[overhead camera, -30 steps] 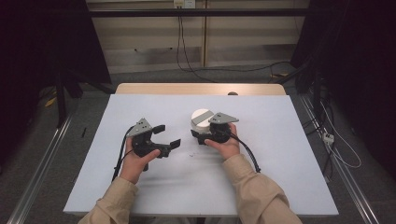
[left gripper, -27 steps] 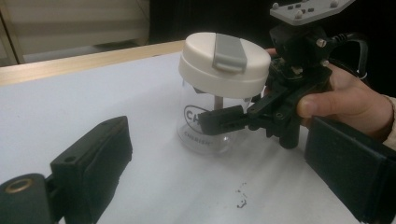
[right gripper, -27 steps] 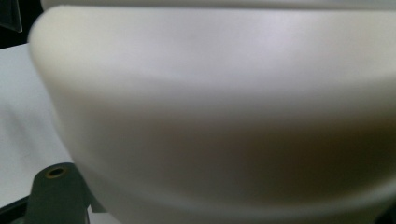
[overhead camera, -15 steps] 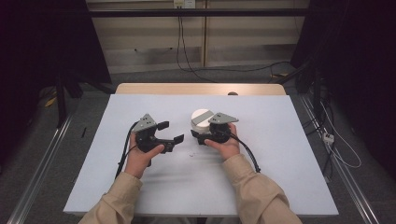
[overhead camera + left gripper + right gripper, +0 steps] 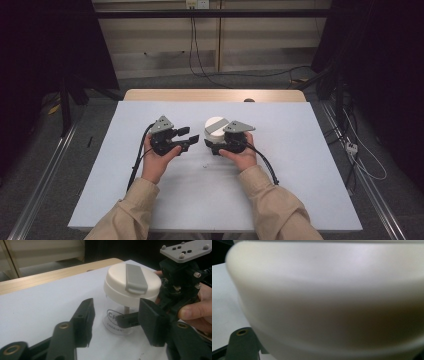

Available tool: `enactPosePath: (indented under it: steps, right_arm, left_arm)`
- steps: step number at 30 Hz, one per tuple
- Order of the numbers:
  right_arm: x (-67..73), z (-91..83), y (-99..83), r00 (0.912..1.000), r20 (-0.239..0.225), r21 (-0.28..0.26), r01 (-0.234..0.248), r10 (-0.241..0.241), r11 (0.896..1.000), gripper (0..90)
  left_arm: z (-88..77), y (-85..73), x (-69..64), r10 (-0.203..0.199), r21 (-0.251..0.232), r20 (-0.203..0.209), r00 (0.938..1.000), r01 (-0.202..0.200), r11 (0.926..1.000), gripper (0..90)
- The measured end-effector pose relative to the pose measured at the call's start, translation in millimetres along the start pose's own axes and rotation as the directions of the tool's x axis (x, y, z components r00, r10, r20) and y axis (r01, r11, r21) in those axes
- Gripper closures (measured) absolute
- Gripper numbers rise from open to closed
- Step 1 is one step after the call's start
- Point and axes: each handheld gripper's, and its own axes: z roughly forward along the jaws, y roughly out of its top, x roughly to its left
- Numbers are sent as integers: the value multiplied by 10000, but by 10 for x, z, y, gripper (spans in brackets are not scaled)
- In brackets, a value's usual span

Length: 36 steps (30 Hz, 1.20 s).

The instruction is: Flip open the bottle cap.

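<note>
Jar (image 5: 125, 312) gripped by right tongs (image 5: 214, 142); left tongs (image 5: 186, 138) gape beside it.

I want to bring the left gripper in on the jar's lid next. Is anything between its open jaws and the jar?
Nothing visible blocks it. In the left gripper view the left gripper is open, with bare white table up to the jar. The right gripper holds the clear body from the far side, below the lid.

White-topped table (image 5: 300, 150), floor cables (image 5: 200, 60)
</note>
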Motion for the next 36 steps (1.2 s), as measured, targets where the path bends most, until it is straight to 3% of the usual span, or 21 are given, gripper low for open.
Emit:
enactPosePath:
  steps: [2, 5, 18, 22, 36]
  right_arm:
    - [1, 0, 0, 10000, 3, 13, -13, 13, 10000, 185]
    - [1, 1, 1, 10000, 11, 13, 0, 0, 10000, 185]
    - [5, 2, 0, 10000, 31, 31, 13, -13, 10000, 185]
    - [5, 3, 1, 10000, 30, 35, 9, -9, 10000, 185]
    - [5, 4, 1, 10000, 31, 53, 16, -16, 10000, 186]
  left_arm:
    - [14, 9, 7, 47, 75, 39, 10000, -47, 10000, 562]
    - [34, 23, 8, 104, 137, -40, 9999, -104, 9999, 567]
    - [145, 32, 25, 272, 474, 105, 9996, -277, 9985, 848]
    - [162, 44, -5, 260, 529, 391, 9989, -281, 9982, 881]
    - [224, 61, -61, 279, 848, 619, 9977, -331, 9958, 900]
